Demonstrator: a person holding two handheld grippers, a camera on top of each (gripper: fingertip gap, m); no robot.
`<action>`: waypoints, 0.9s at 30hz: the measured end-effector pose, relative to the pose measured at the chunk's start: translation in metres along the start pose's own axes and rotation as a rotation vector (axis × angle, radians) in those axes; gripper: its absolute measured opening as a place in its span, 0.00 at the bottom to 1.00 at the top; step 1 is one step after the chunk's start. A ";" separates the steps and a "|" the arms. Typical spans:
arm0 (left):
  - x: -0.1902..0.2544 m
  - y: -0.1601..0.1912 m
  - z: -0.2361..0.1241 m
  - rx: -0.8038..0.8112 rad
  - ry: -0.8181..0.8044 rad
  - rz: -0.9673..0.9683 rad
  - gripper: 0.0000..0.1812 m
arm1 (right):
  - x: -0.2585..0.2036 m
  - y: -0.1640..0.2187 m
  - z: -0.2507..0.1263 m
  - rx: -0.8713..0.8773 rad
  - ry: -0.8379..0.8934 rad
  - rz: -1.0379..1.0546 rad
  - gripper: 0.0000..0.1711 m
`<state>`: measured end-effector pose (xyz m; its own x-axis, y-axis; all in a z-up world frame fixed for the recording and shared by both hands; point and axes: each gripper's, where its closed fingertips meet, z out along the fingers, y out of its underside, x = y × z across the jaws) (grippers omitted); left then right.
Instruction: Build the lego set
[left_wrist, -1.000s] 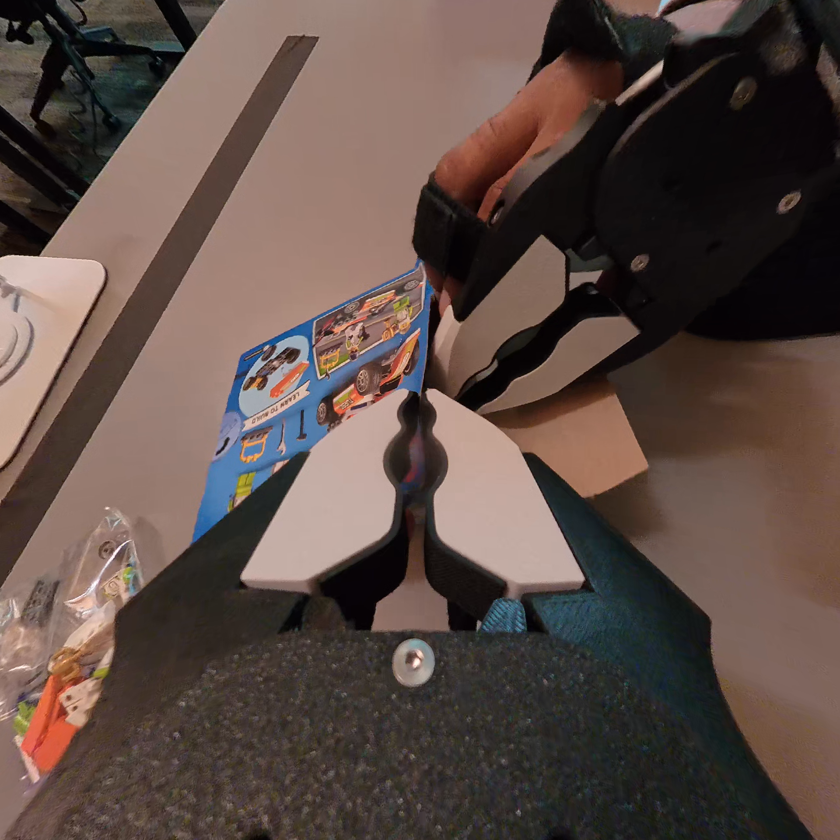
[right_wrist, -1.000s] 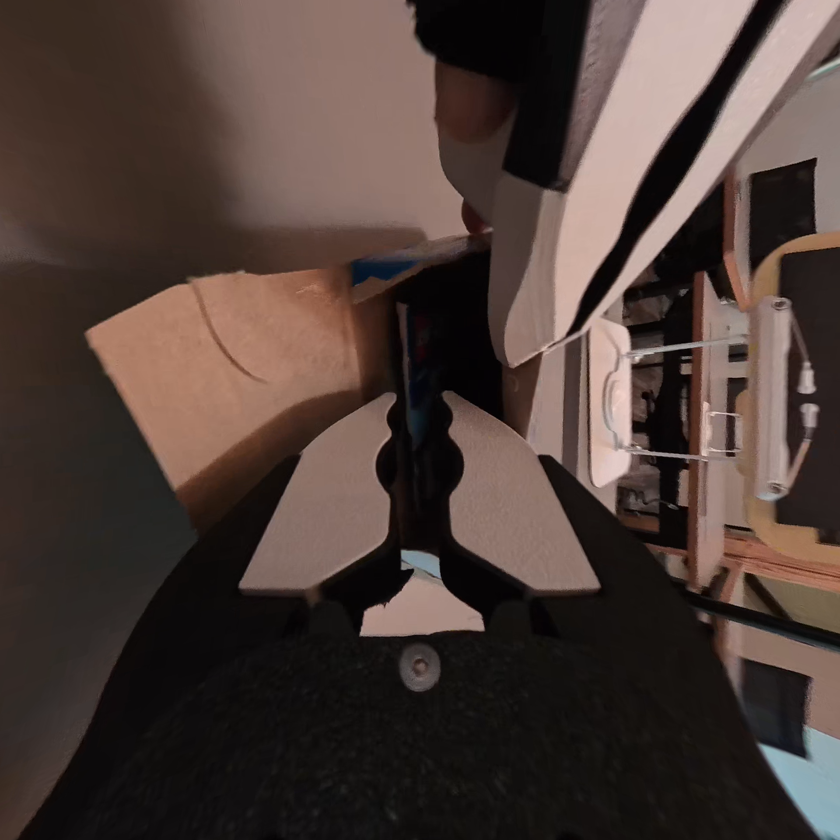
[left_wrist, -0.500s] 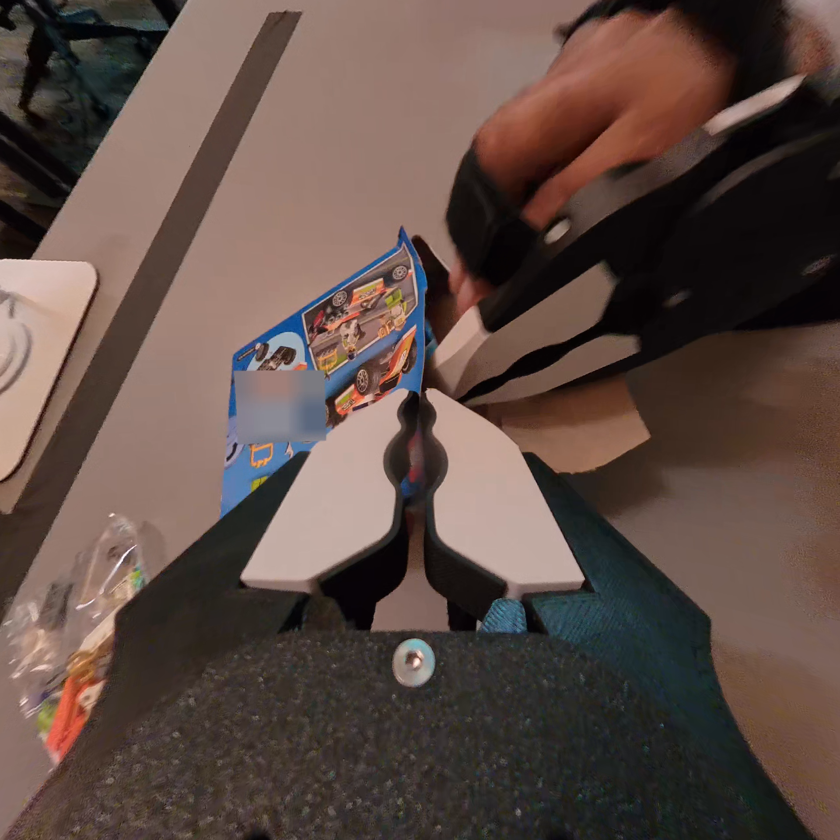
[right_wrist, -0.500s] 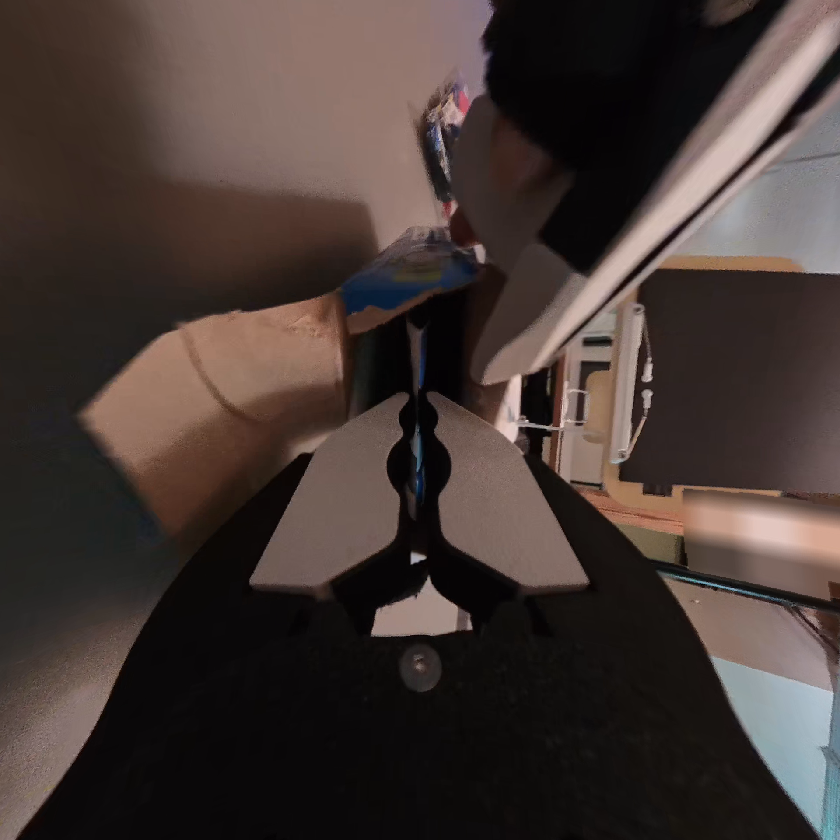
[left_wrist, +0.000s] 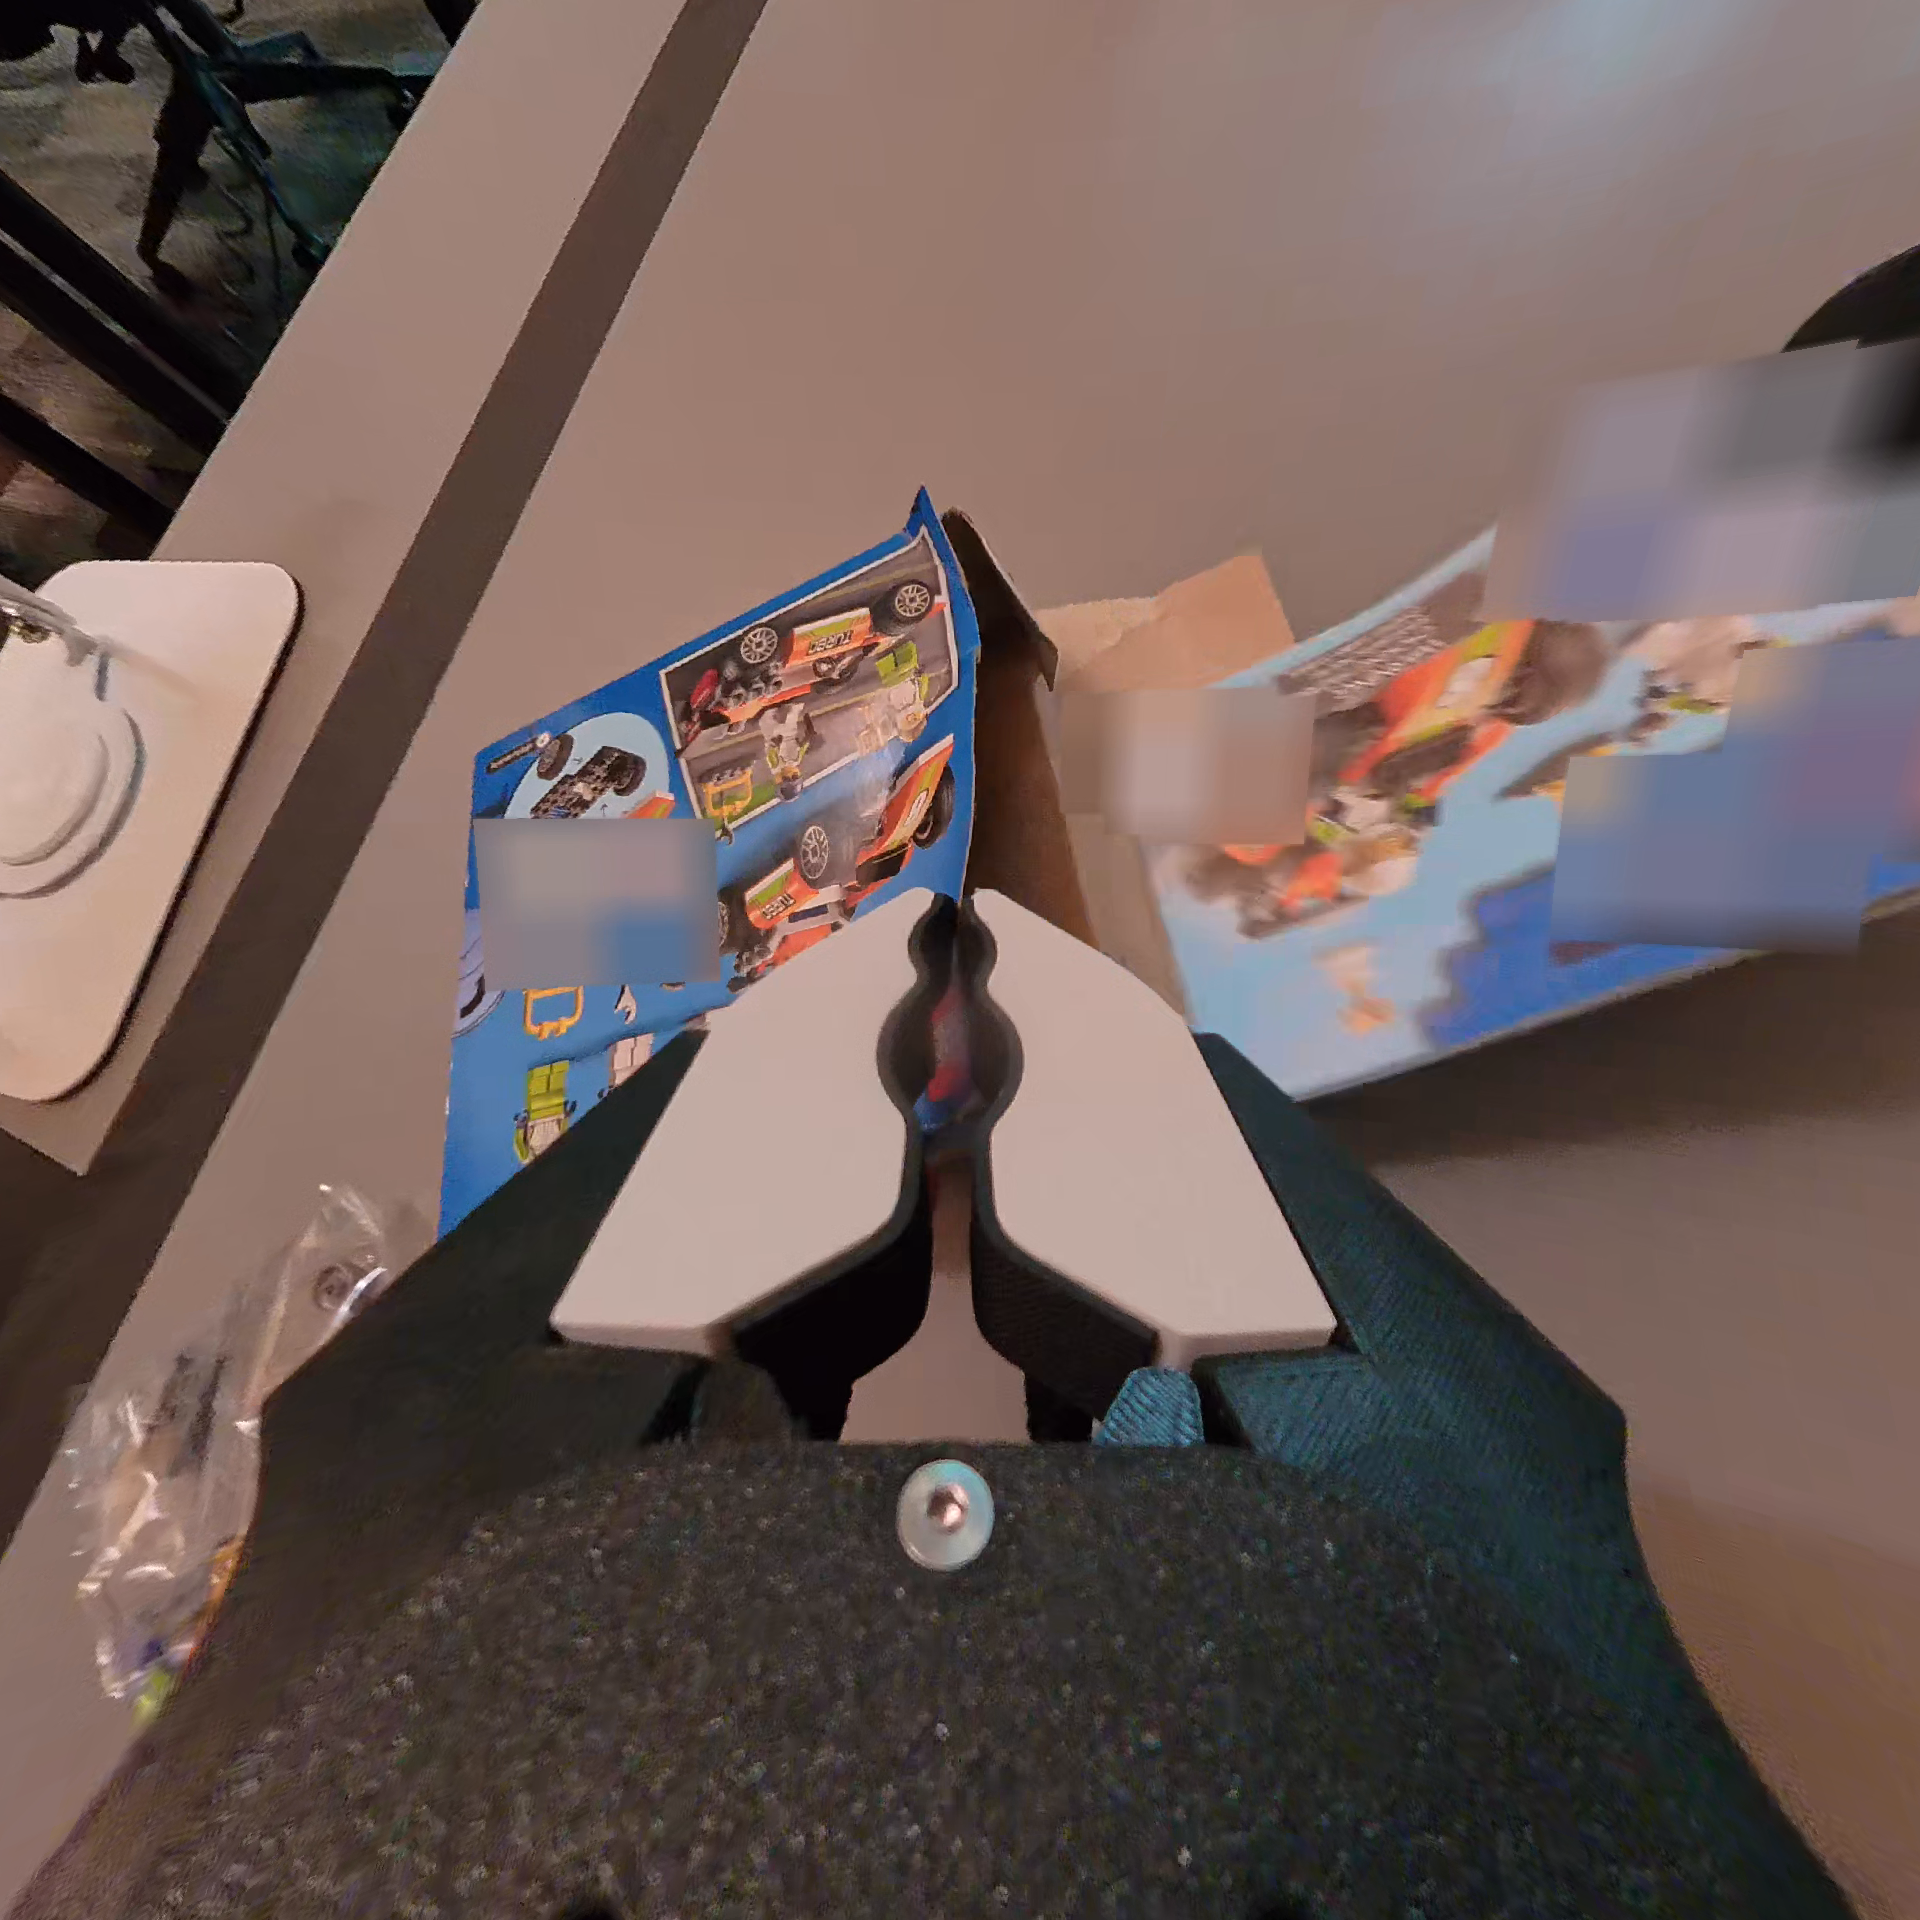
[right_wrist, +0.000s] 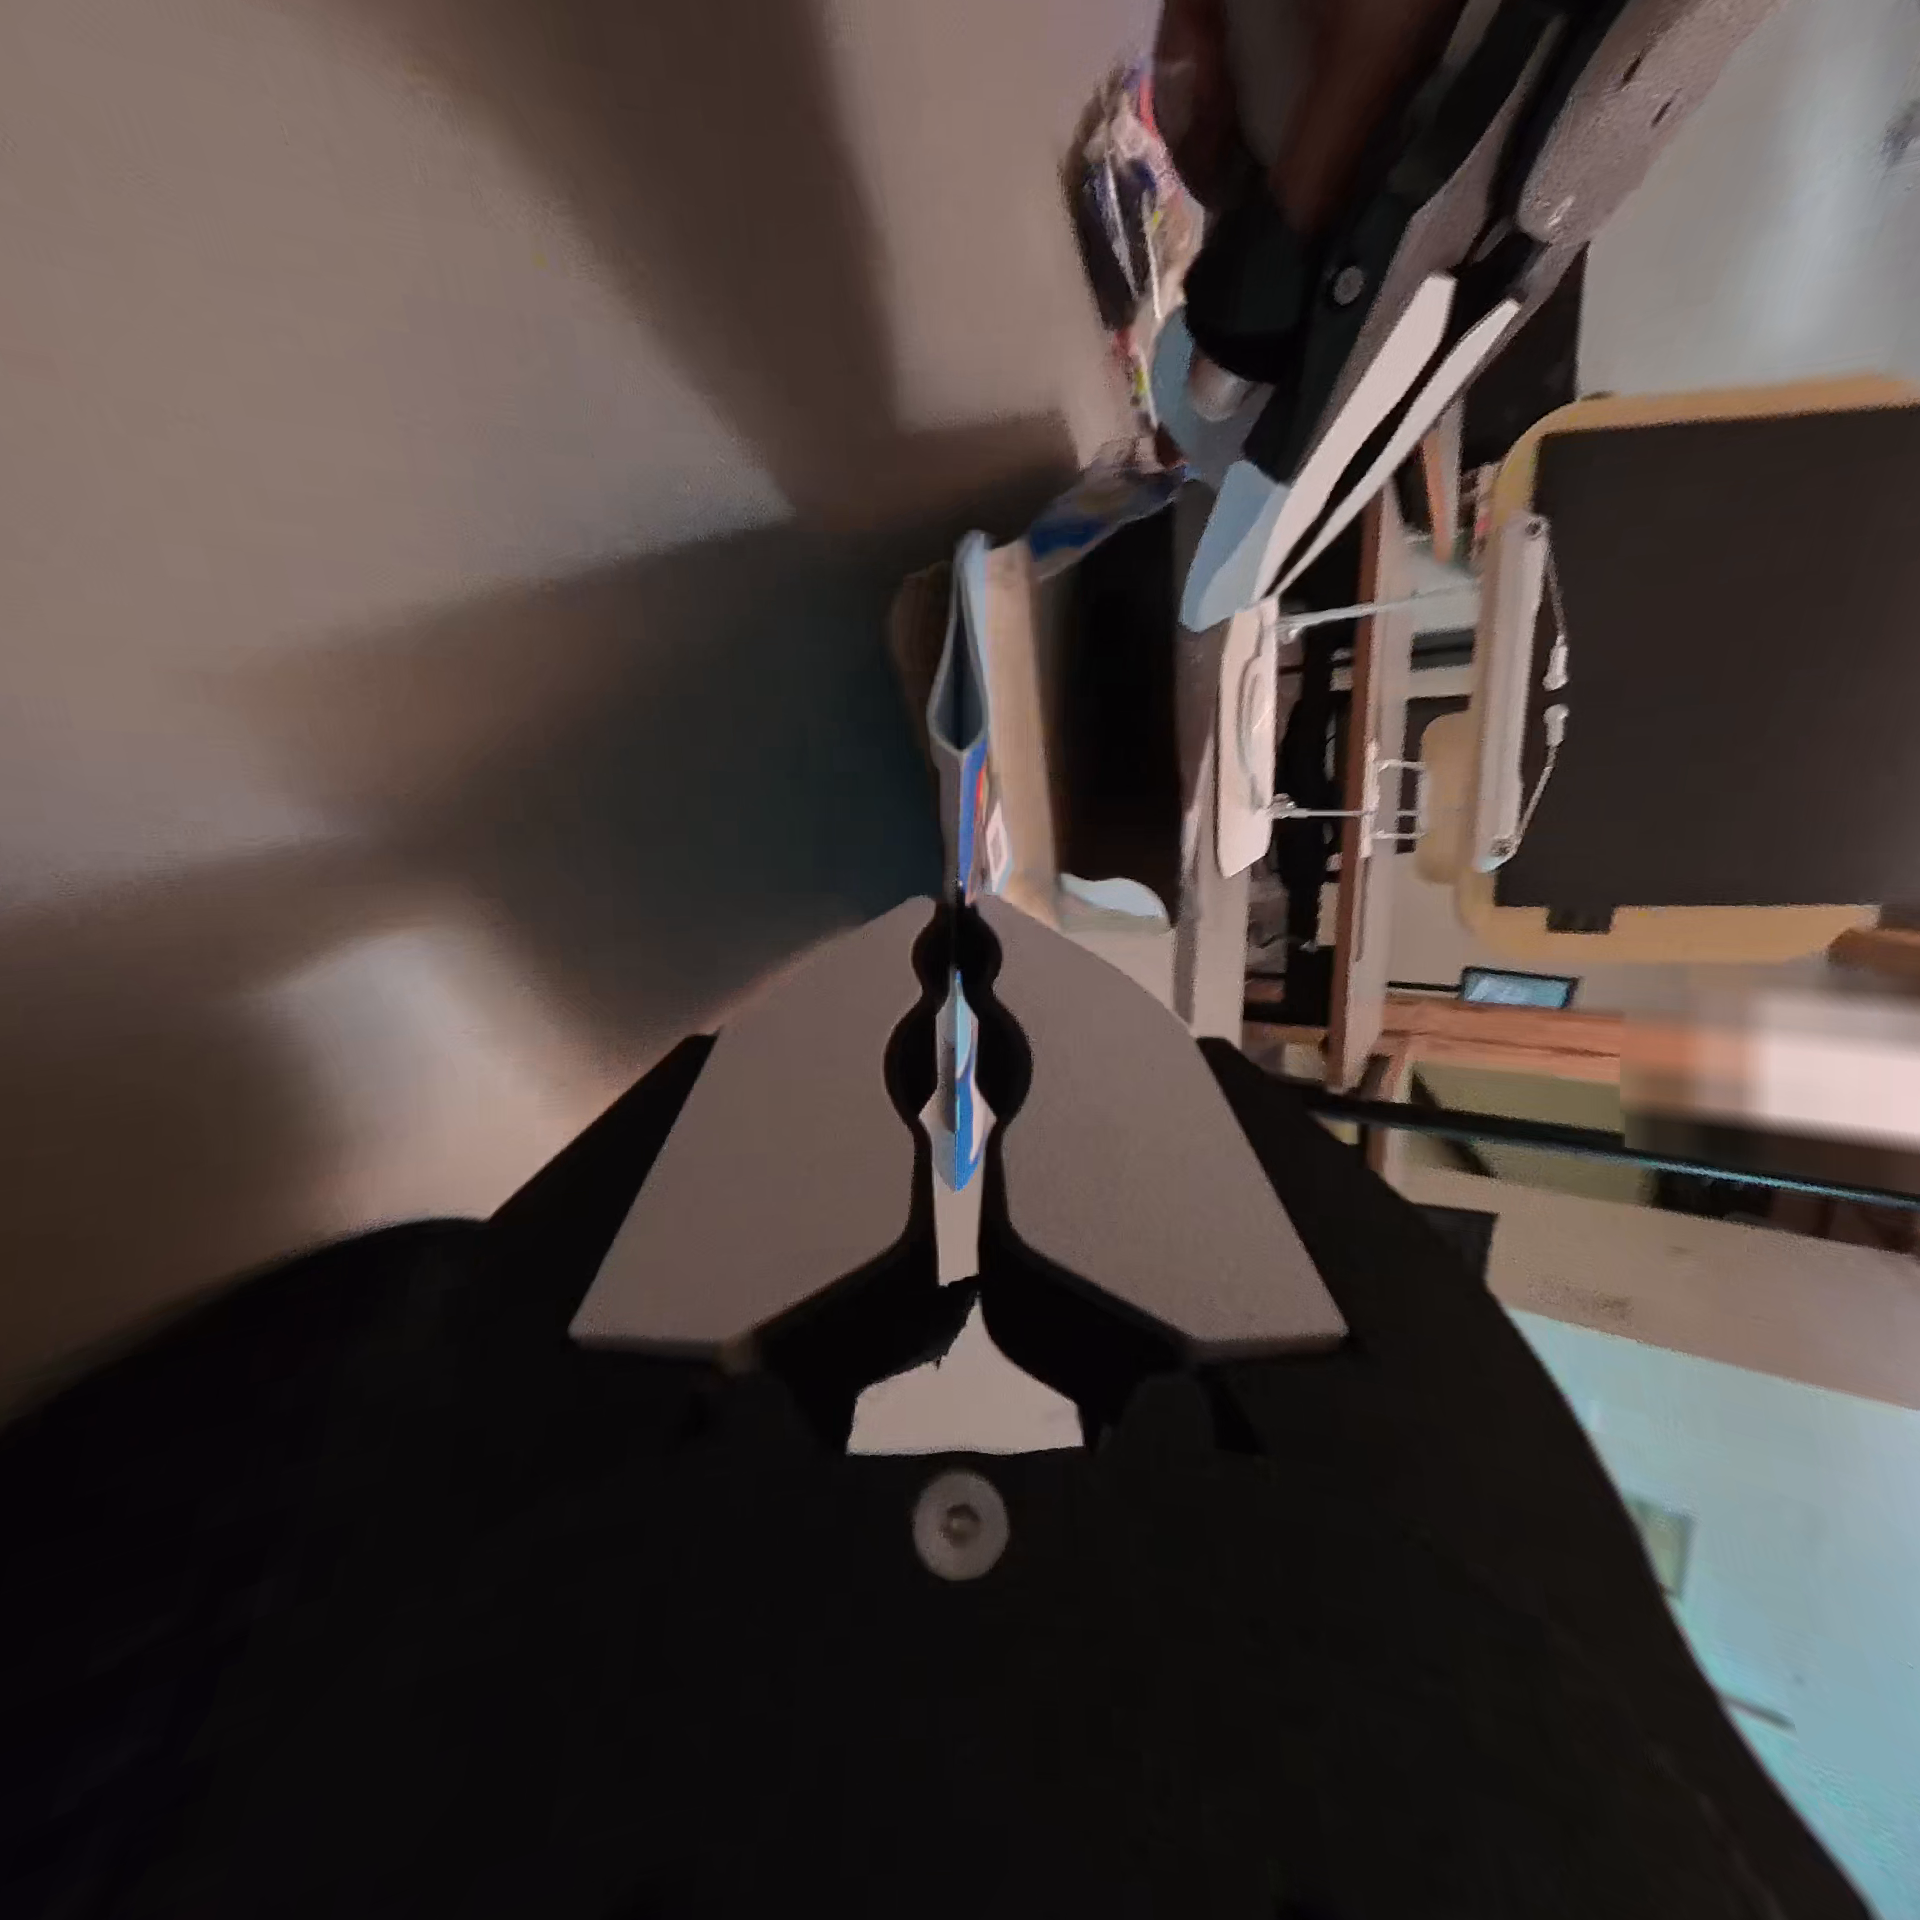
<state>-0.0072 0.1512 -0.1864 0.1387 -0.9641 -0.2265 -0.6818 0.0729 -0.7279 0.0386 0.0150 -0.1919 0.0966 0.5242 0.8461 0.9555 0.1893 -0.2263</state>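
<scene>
The right gripper (right_wrist: 961, 920) has pulled away, tearing the box (left_wrist: 790, 769) open above the table (left_wrist: 1143, 312). Both it and the left gripper (left_wrist: 961, 909) are clamped on box panels. A parts bag (left_wrist: 177, 1455) lies left.

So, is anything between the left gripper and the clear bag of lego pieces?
Nothing on the grey table lies between the left gripper and the clear plastic bag of pieces, but that gripper is shut on the torn blue cardboard box.

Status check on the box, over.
Left tool shut on blue cardboard Lego box. Right tool shut on its blue panel. Nothing blocking.
</scene>
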 end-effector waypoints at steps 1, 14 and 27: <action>-0.005 -0.002 0.000 0.007 -0.002 0.006 0.01 | -0.004 -0.001 -0.002 -0.009 -0.021 0.016 0.01; -0.058 -0.013 -0.021 0.149 -0.047 -0.116 0.01 | -0.019 -0.066 -0.036 0.357 -0.681 0.812 0.26; -0.077 -0.013 -0.058 0.285 -0.021 -0.233 0.00 | -0.046 0.006 0.052 0.212 -0.866 0.253 0.29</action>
<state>-0.0504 0.2094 -0.1216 0.2832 -0.9580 -0.0446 -0.4029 -0.0767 -0.9120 0.0257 0.0351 -0.2570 -0.0286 0.9920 0.1230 0.8552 0.0880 -0.5107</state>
